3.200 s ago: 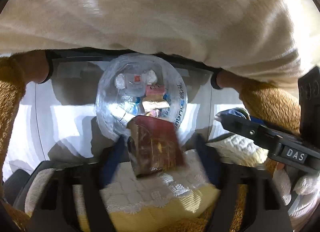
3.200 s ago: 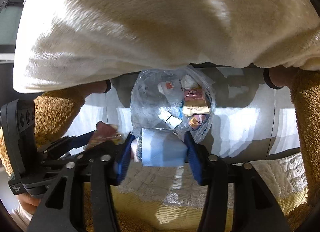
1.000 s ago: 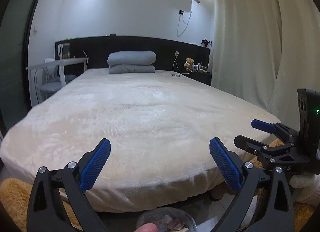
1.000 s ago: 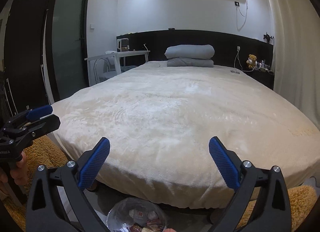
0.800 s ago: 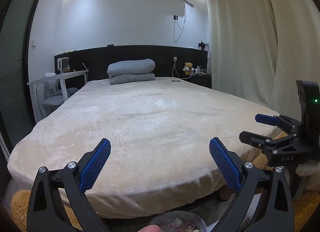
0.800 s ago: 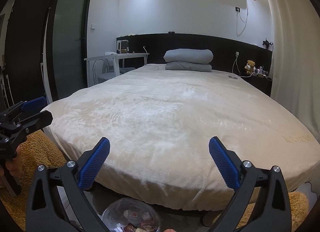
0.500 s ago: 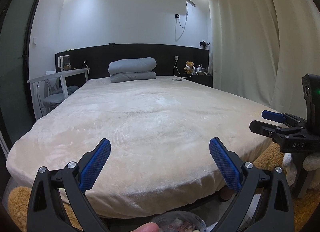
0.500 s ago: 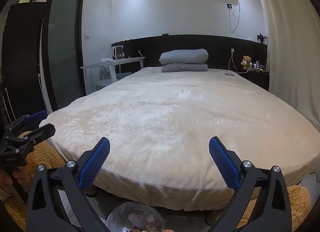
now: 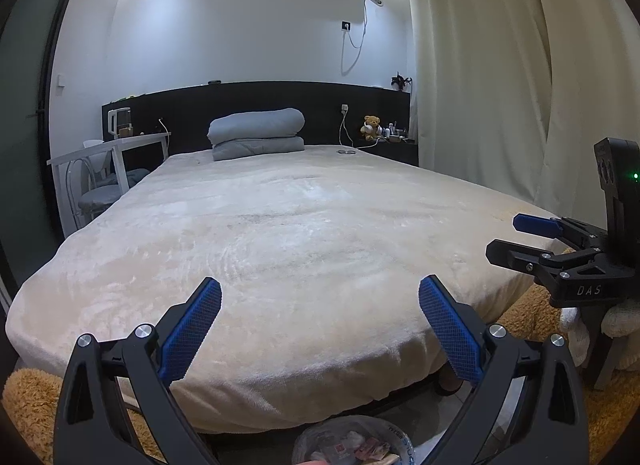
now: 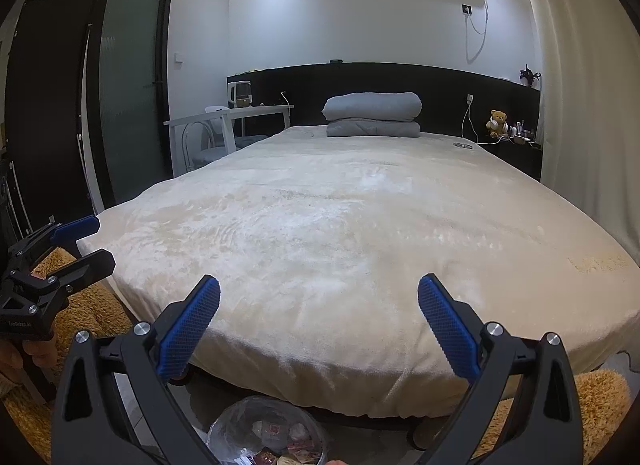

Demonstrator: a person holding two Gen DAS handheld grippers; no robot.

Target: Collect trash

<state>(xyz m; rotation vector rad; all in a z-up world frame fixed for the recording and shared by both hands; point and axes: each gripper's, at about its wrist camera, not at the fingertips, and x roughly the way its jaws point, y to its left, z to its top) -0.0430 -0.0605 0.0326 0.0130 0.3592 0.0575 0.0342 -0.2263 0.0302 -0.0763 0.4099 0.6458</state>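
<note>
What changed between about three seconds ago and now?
Both claws let go of their trash: the left claw dropped a brown wrapper, the right claw a pale blue piece. Both now stand open, raised to face the bed. The trash bag stayed on the floor.

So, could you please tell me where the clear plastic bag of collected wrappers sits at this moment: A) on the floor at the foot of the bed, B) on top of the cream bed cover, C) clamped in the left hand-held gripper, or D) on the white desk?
A: the clear plastic bag of wrappers lies on the floor below the edge of the cream bed cover, and both hand-held grippers are open and empty.
</note>
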